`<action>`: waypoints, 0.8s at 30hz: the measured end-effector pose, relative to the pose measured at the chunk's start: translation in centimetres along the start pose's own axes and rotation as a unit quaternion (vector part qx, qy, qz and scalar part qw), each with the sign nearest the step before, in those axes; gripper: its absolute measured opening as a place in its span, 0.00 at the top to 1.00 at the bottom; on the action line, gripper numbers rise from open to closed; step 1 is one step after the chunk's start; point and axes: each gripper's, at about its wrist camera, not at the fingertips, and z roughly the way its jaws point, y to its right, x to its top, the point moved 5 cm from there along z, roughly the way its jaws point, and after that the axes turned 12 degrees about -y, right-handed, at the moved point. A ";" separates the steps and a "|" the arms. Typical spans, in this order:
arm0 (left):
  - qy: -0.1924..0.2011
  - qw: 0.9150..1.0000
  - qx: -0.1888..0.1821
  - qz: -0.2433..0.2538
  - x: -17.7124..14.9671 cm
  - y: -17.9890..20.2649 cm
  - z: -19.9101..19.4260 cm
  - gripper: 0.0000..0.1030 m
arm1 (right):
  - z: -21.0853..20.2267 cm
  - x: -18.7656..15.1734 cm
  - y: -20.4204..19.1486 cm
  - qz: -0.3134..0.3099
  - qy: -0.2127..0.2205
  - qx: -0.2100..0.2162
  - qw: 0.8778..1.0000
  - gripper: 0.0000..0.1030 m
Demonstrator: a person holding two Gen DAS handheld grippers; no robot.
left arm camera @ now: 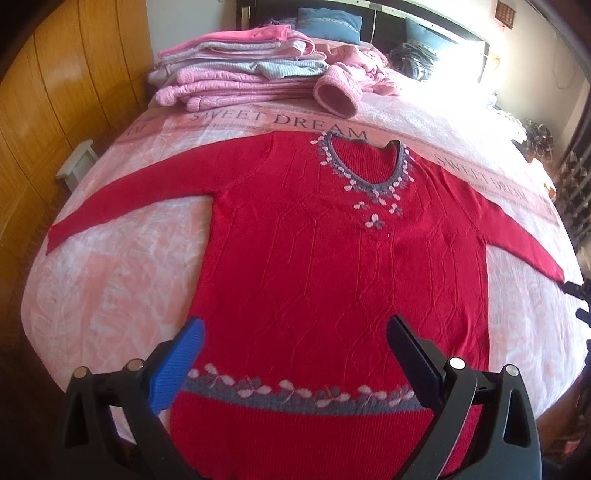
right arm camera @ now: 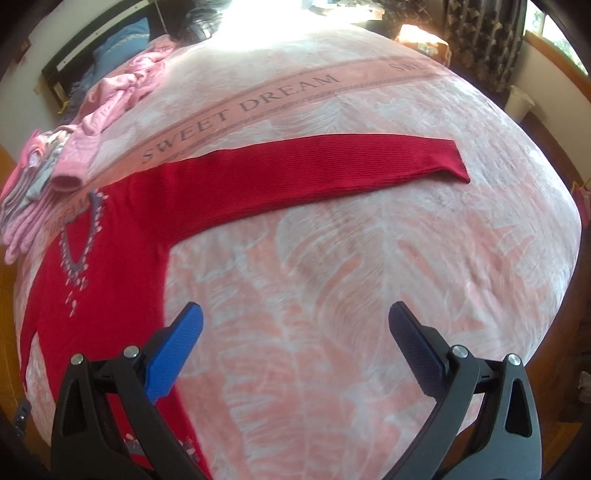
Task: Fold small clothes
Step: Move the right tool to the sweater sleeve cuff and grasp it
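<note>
The left hand-held gripper (left arm camera: 295, 332) hovers wide open, empty, above the flat red knitted sweater (left arm camera: 332, 266); the right hand-held gripper (right arm camera: 295, 321), equally spread, holds nothing beside the sweater's hem.

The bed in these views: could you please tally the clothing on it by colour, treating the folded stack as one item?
Red: 1, the red sweater spread flat.
Pink: 2, the pink knit hat and the crumpled pink garment.
Mixed pink and grey: 1, the folded stack.
Total: 4

Blue pillows (left arm camera: 328, 20) at headboard; wooden wardrobe (left arm camera: 55, 92); possibly bin (right arm camera: 520, 100).
</note>
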 end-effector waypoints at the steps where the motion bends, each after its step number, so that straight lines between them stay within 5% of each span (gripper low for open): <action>1: 0.004 1.000 0.007 0.003 0.9 0.7 0.5 0.04 | 0.8 1.0 1.1 0.007 -0.005 -0.002 1.000 0.03; 11: 0.025 1.000 -0.009 -0.002 8.3 4.0 6.6 0.04 | 9.2 9.0 10.1 0.115 -0.052 0.047 0.991 0.04; 20: 0.037 0.999 0.009 -0.030 11.2 2.2 9.9 0.04 | 11.1 13.9 14.8 0.150 -0.022 0.067 0.986 0.04; 22: 0.036 0.998 0.014 -0.039 11.5 1.7 10.4 0.04 | 11.3 14.8 15.4 0.154 -0.014 0.064 0.986 0.06; 24: 0.037 0.998 0.018 -0.042 11.6 1.5 10.8 0.04 | 11.3 15.3 15.8 0.155 -0.004 0.053 0.986 0.20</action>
